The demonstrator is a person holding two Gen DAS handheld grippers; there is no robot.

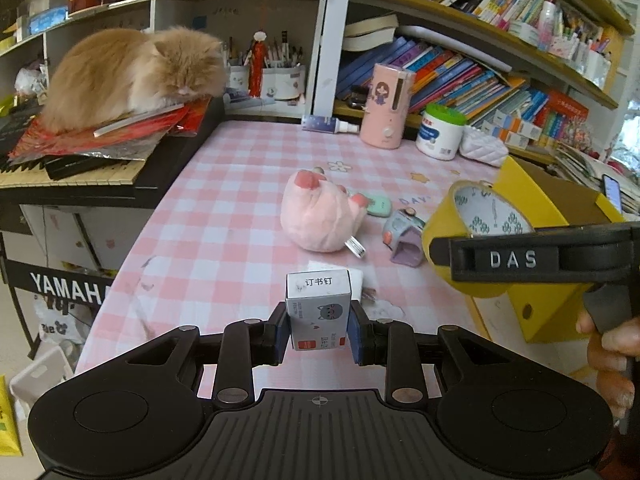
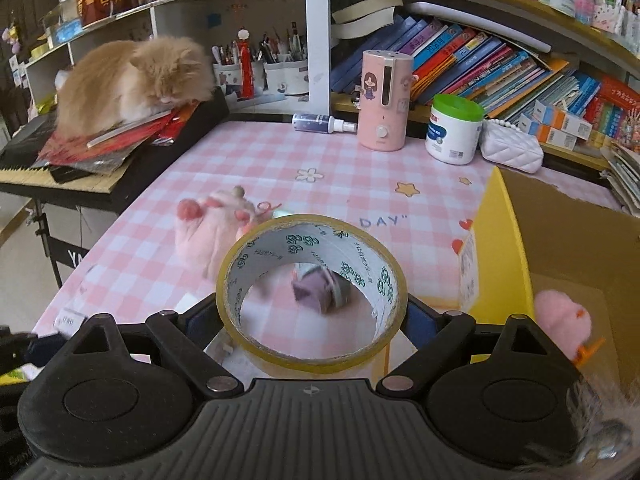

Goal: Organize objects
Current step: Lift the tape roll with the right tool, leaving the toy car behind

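Above the pink-and-white checked tablecloth (image 1: 224,200), left gripper (image 1: 319,330) pinching a small white cardboard staple box with a grey cat face (image 1: 319,312), held upright between the blue pads, clear of the cloth. Just right of that box, right gripper (image 2: 312,316) spread wide around a yellow roll of packing tape with a white printed core (image 2: 312,296), pads pressed against the roll's outer sides, hole facing the camera. Right of the tape, open yellow cardboard box (image 2: 504,248), a pink plush toy (image 2: 562,318) inside. Beyond the tape on the cloth, a pink plush paw (image 1: 316,216), a small purple-and-grey toy (image 1: 404,236) beside it, blurred in the right wrist view. Far left of the cloth, an orange long-haired cat (image 1: 132,72) lying on red papers
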